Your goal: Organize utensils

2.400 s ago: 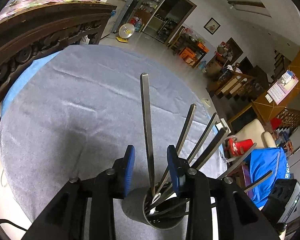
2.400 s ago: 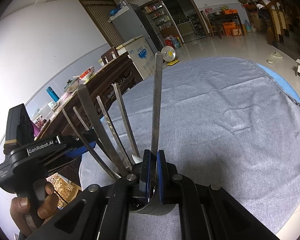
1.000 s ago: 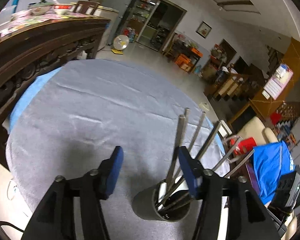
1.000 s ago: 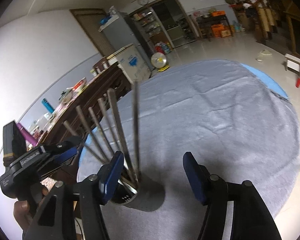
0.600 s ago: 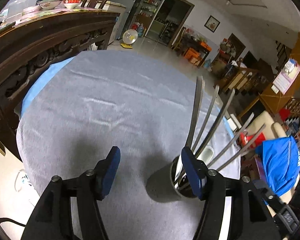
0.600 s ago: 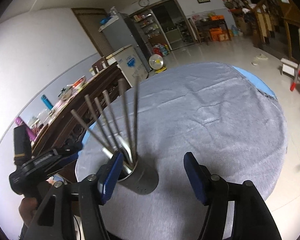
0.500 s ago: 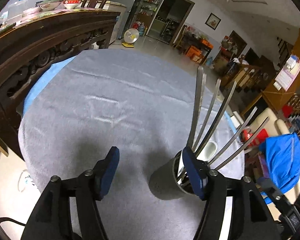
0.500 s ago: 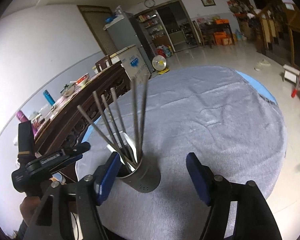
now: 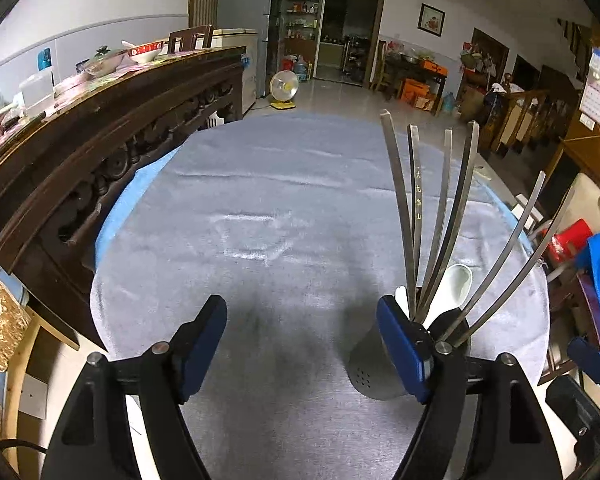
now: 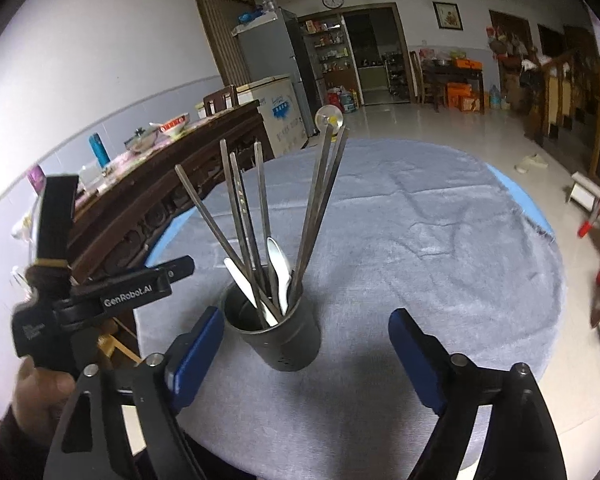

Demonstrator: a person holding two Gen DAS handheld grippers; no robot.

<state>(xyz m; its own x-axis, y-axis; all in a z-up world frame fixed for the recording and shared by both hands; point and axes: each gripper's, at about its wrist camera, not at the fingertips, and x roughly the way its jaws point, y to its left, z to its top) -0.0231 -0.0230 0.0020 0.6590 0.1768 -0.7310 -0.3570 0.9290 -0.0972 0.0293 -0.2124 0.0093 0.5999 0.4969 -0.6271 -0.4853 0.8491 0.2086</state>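
Judging by what shows, the sorting looks all but finished: every utensil in sight stands in the holder (image 10: 276, 332), and the grey cloth (image 10: 420, 240) around it lies bare, with nothing loose left to collect. The near edge of the table is hidden behind the gripper bodies, so a stray piece there cannot be ruled out.

The holder sits upright near the table's edge, at about 5 o'clock in the left wrist view and close to 6 o'clock in the right wrist view. Its long axis runs vertical, mouth up. The metal sticks (image 10: 244, 232) stand handle-end up, fanning out from the mouth between roughly 11 and 1 o'clock, the outermost leaning most. Two white spoons (image 10: 278, 268) rest among them, bowls apparently down, stems rising just above the rim.

The left gripper (image 9: 300, 344) is spread wide and empty; its right-hand finger stands in front of the holder, seemingly not pressing it. The right gripper (image 10: 306, 348) is also spread wide and empty, the holder showing between its fingers but clear of both. Both sets of jaws have just been opening.
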